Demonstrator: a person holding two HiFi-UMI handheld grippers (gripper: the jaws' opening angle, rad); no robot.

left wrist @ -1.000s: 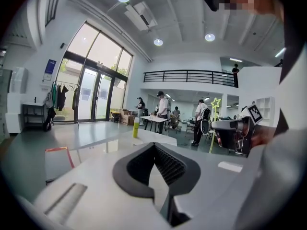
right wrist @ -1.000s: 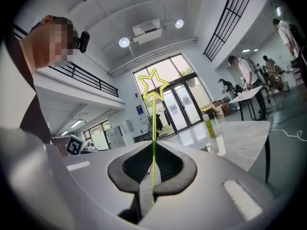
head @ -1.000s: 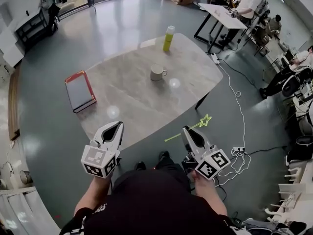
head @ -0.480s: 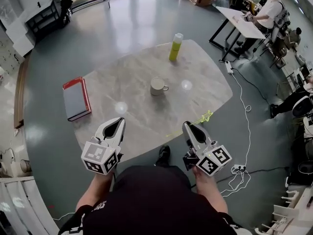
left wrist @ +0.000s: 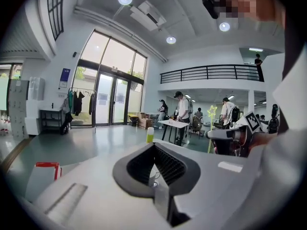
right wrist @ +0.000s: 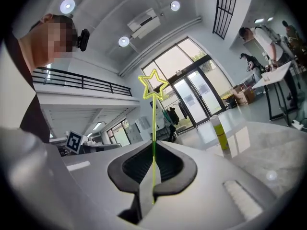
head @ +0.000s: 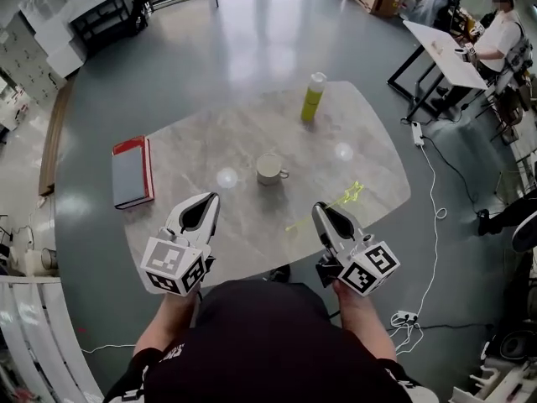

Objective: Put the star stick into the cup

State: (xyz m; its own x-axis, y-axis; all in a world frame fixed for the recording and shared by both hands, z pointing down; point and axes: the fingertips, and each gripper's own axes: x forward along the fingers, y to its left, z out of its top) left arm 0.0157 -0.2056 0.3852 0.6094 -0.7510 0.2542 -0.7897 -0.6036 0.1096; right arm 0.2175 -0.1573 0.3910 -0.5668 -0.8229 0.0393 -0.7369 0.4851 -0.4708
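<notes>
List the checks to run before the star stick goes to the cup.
1. Right gripper shut on the star stick: ok.
2. Stick above the cup: not ok, it hangs near the table's near edge.
3. Cup upright, mouth up: ok.
4. Cup empty inside: cannot tell.
5. Left gripper shut, empty, apart from the cup: ok.
6. Yellow-green bottle stands apart, beyond the cup: ok.

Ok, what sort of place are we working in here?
Probably a large open office or lab hall, not a home: a railed mezzanine overlooks the floor, there are tall glass doors, and a person sits at a white desk beyond the stone-topped table.
</notes>
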